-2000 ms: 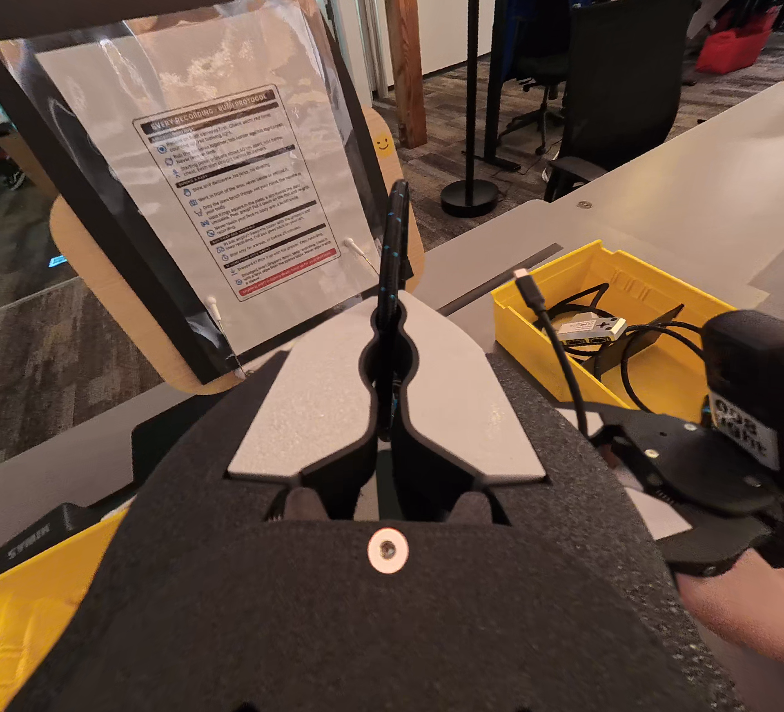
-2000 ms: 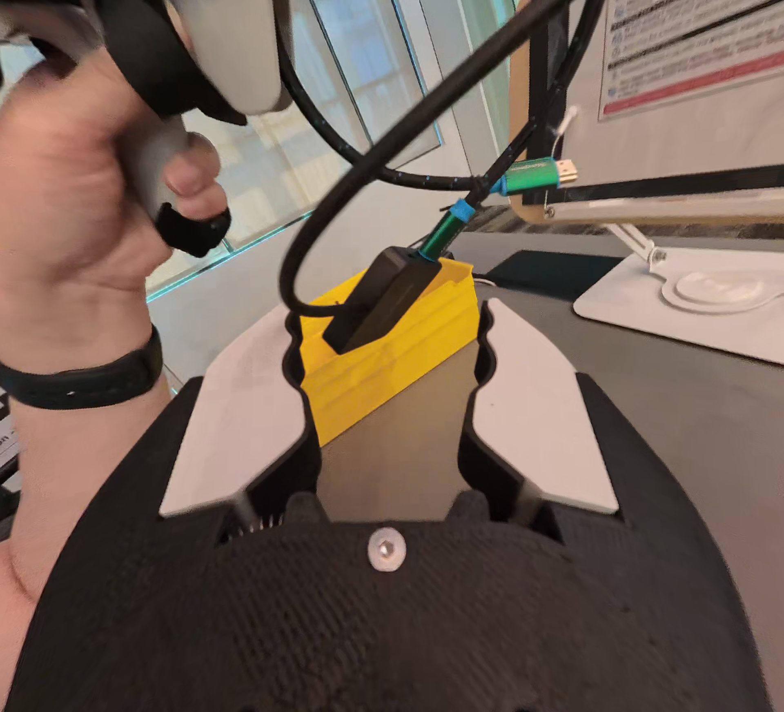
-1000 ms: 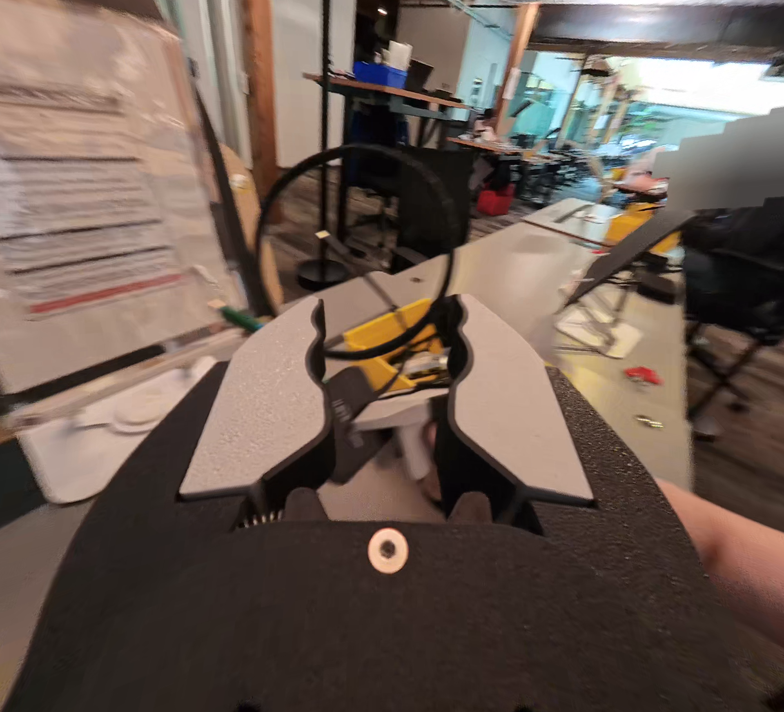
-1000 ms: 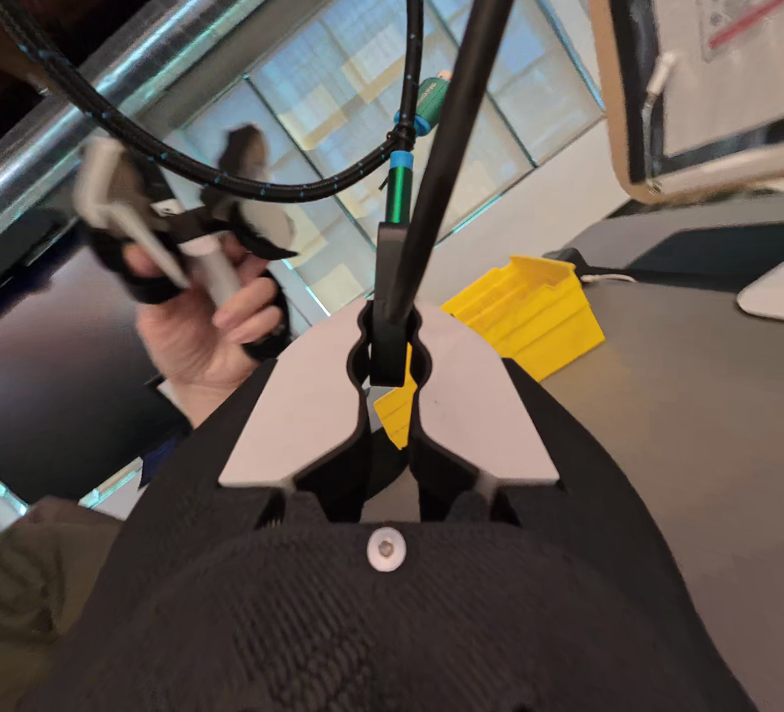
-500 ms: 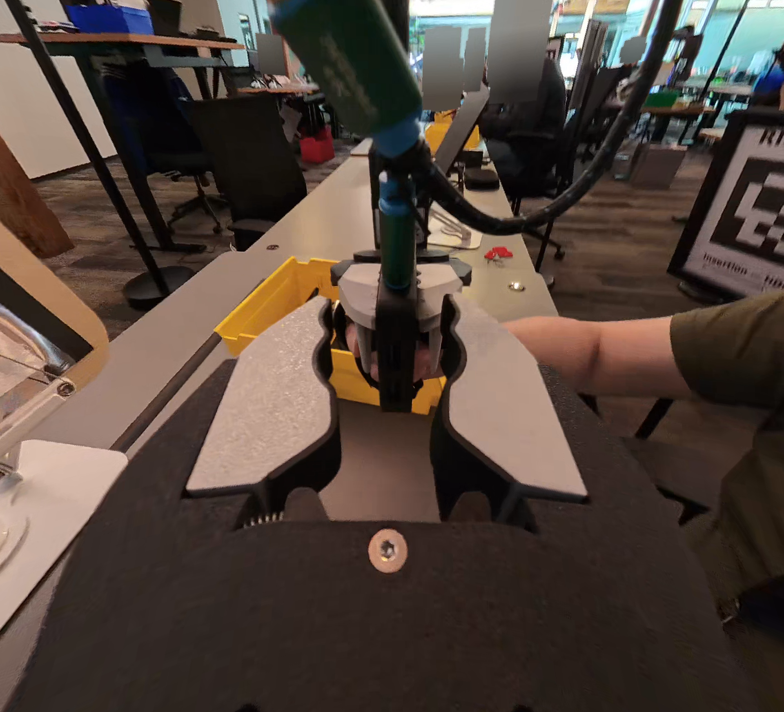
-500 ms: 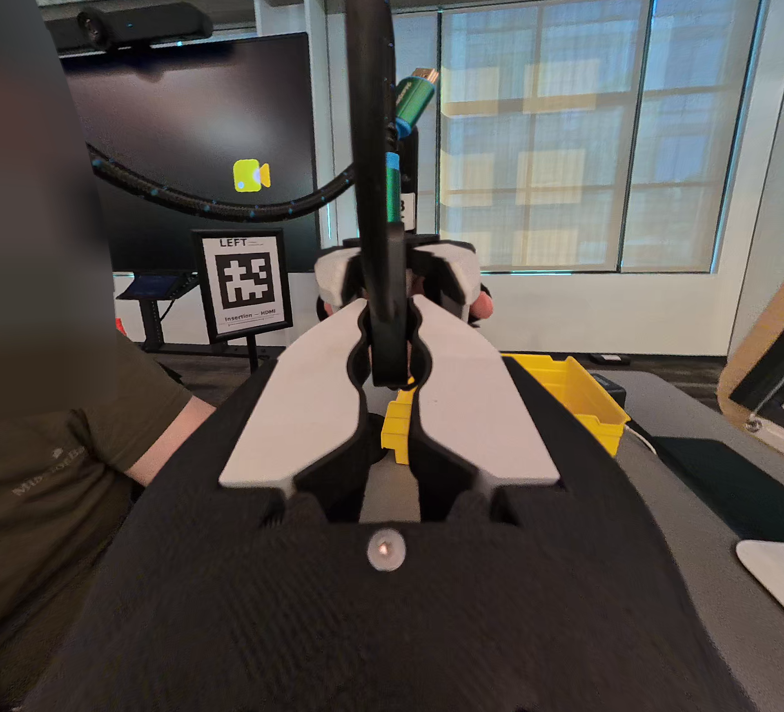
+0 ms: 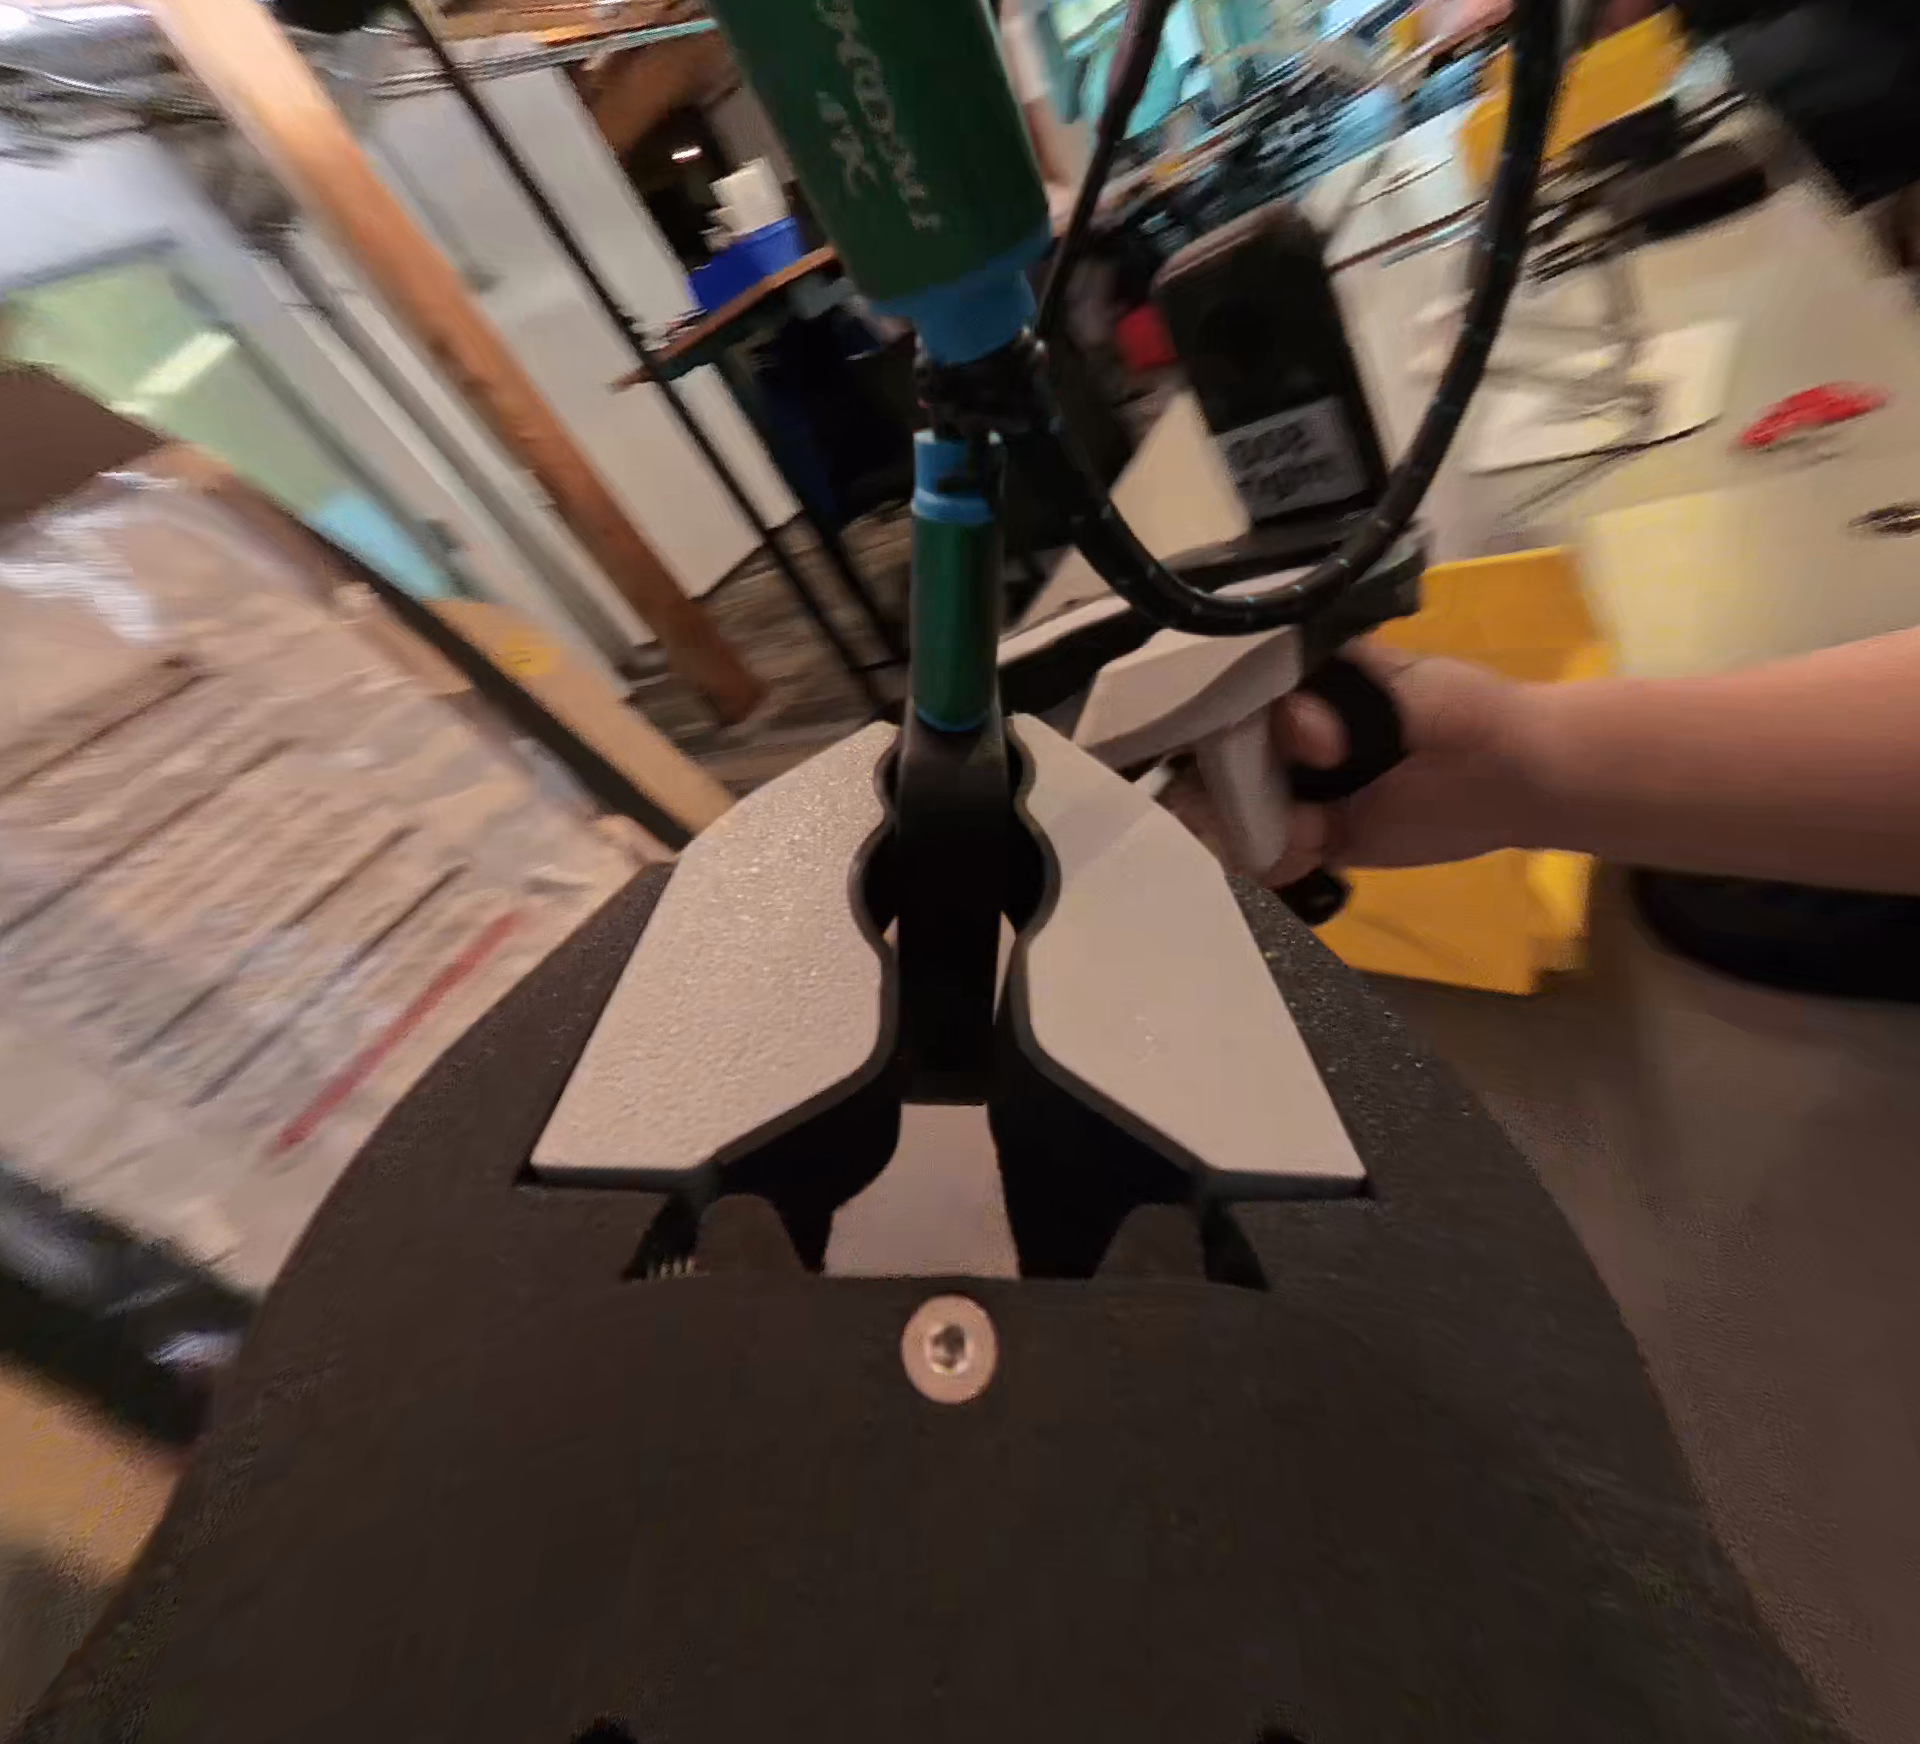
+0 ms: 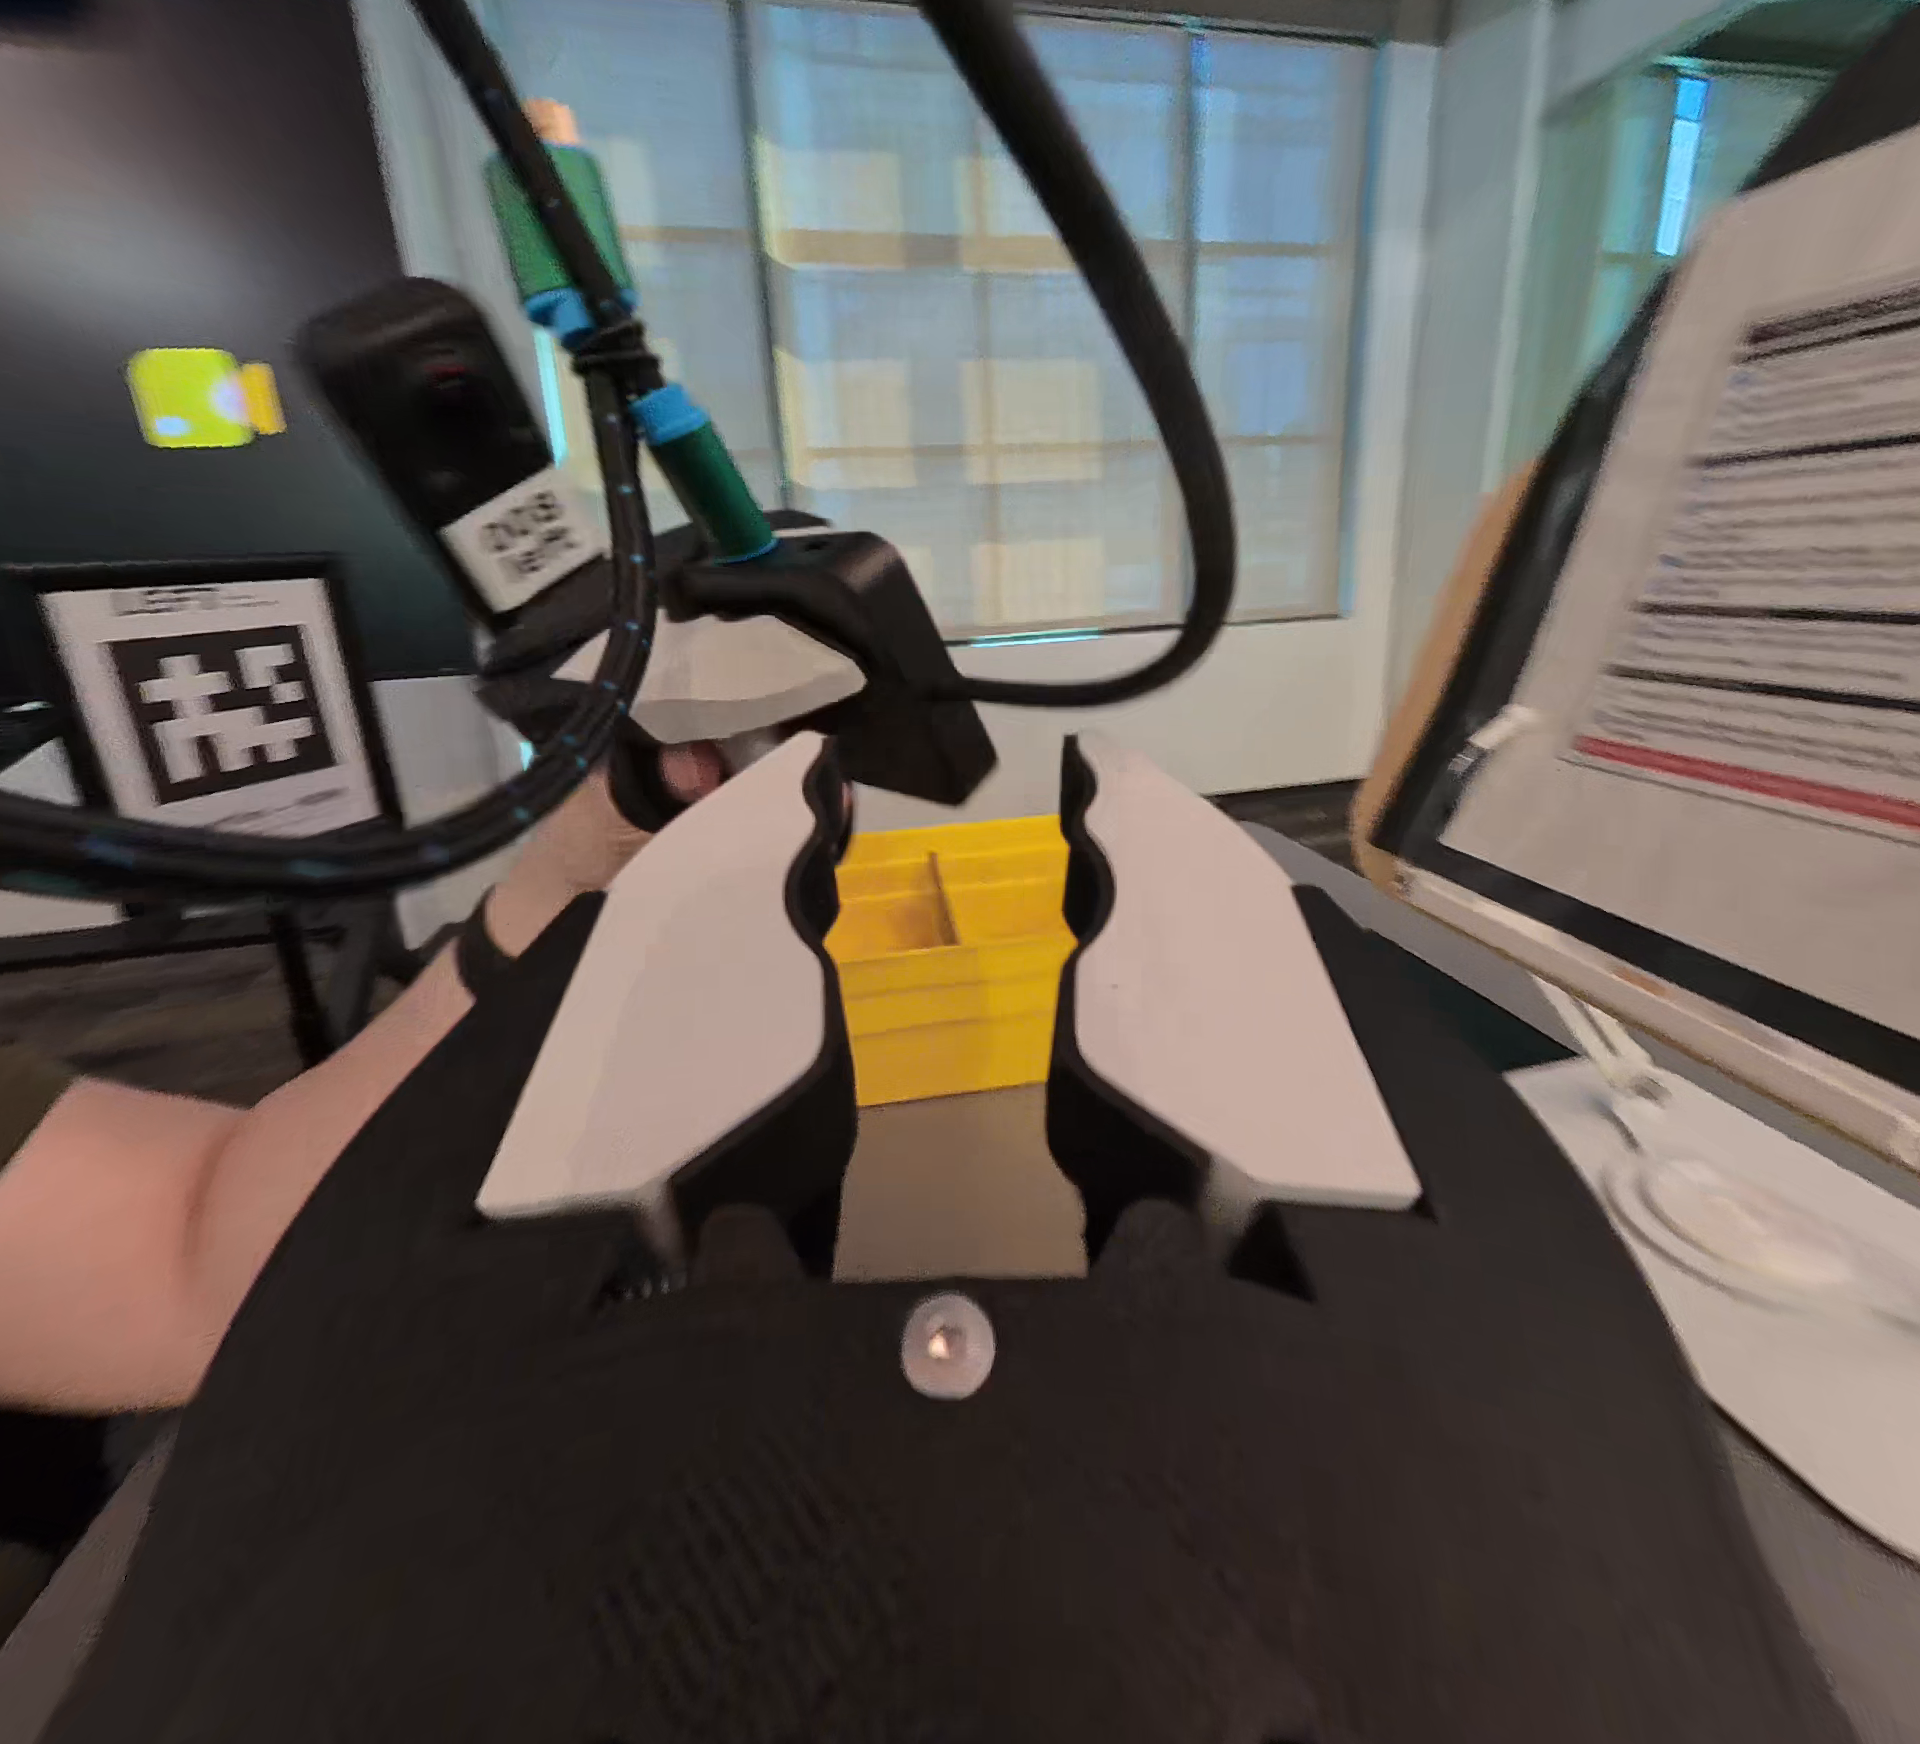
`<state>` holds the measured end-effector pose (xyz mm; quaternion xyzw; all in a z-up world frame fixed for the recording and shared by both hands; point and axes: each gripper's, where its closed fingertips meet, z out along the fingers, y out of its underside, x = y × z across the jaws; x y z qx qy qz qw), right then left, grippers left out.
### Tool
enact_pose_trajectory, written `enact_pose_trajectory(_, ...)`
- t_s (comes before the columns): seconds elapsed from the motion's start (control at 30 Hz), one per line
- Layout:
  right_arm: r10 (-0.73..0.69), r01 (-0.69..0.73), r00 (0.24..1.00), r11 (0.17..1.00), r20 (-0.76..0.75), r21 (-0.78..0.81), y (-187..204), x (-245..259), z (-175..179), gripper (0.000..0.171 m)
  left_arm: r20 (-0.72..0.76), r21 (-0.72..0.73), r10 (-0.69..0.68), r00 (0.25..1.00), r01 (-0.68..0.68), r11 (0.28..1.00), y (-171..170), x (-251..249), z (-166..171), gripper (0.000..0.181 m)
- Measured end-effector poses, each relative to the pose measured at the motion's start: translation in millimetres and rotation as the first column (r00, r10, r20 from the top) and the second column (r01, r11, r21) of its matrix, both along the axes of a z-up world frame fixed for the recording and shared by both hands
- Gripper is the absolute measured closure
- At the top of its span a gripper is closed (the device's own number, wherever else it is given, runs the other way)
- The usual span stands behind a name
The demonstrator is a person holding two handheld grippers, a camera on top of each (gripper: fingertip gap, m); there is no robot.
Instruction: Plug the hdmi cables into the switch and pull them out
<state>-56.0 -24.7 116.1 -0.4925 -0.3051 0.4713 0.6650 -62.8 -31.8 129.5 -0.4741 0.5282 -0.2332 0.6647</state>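
Observation:
My left gripper point(image 7: 951, 759) is shut on the small black switch point(image 7: 951, 915) and holds it up in the air. A green HDMI plug point(image 7: 956, 614) sits in the switch's top end. A second green plug point(image 7: 883, 63) on the same braided cable hangs free close to the camera. My right gripper point(image 8: 945, 759) is open and empty, just short of the switch point(image 8: 894, 655). In the right wrist view the inserted plug point(image 8: 707, 479), the free plug point(image 8: 556, 229) and the switch's smooth black cable point(image 8: 1143, 344) all show. The left gripper's fingers point(image 8: 727, 676) clamp the switch.
A yellow bin point(image 8: 956, 967) stands on the grey table beyond the right gripper. A framed instruction sheet on a white stand point(image 8: 1714, 655) is at the right. A black-and-white marker board point(image 8: 218, 697) and a dark screen are at the left. Another yellow bin point(image 7: 1475, 915) is behind the right hand. The grippers are tip to tip, or close to it.
The right gripper held the switch half a second ago; it has let go and opened. The left gripper has shut on the switch. Both views have swung.

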Motion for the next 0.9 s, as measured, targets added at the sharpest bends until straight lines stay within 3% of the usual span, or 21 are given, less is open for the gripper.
enact_pose_trajectory(0.03,-0.033,0.033,0.999,0.999,-0.008,-0.031,7.2,7.0,-0.2,0.130,0.004,0.047,0.072,0.997,-0.072,0.996,9.1,-6.9,1.8,0.167)
enact_pose_trajectory(0.1,-0.135,0.129,0.990,0.980,-0.031,-0.148,28.1,29.0,-3.0,0.130,0.024,0.126,0.199,0.980,-0.200,0.972,25.7,-21.1,5.0,0.168)
enact_pose_trajectory(0.2,-0.296,0.254,0.937,0.942,-0.185,-0.217,40.9,81.4,13.3,0.130,0.024,0.271,0.359,0.933,-0.352,0.896,43.8,-38.0,5.1,0.168)
enact_pose_trajectory(0.33,-0.489,0.501,0.831,0.865,-0.266,-0.028,14.4,135.7,57.5,0.130,0.019,0.480,0.527,0.850,-0.470,0.741,59.5,-49.6,-0.5,0.168)
enact_pose_trajectory(0.43,-0.504,0.547,0.825,0.825,-0.254,0.142,-19.9,138.3,88.7,0.131,-0.027,0.525,0.547,0.837,-0.454,0.720,66.2,-42.9,-14.0,0.168)
enact_pose_trajectory(0.53,-0.456,0.468,0.883,0.848,-0.108,0.248,-43.3,110.0,100.8,0.131,-0.071,0.583,0.551,0.831,-0.414,0.699,68.4,-33.4,-26.6,0.168)
enact_pose_trajectory(0.67,-0.373,0.326,0.903,0.918,0.215,0.225,-53.3,62.0,79.4,0.129,-0.129,0.627,0.568,0.813,-0.377,0.682,72.1,-23.5,-42.0,0.168)
enact_pose_trajectory(0.8,-0.195,0.192,0.831,0.980,0.522,0.059,-61.9,21.7,29.8,0.134,-0.133,0.642,0.582,0.803,-0.377,0.667,74.4,-22.3,-44.9,0.168)
enact_pose_trajectory(0.9,-0.082,0.170,0.776,0.982,0.625,-0.082,-59.1,2.4,-5.3,0.136,-0.127,0.636,0.589,0.798,-0.390,0.666,75.1,-24.3,-43.2,0.168)
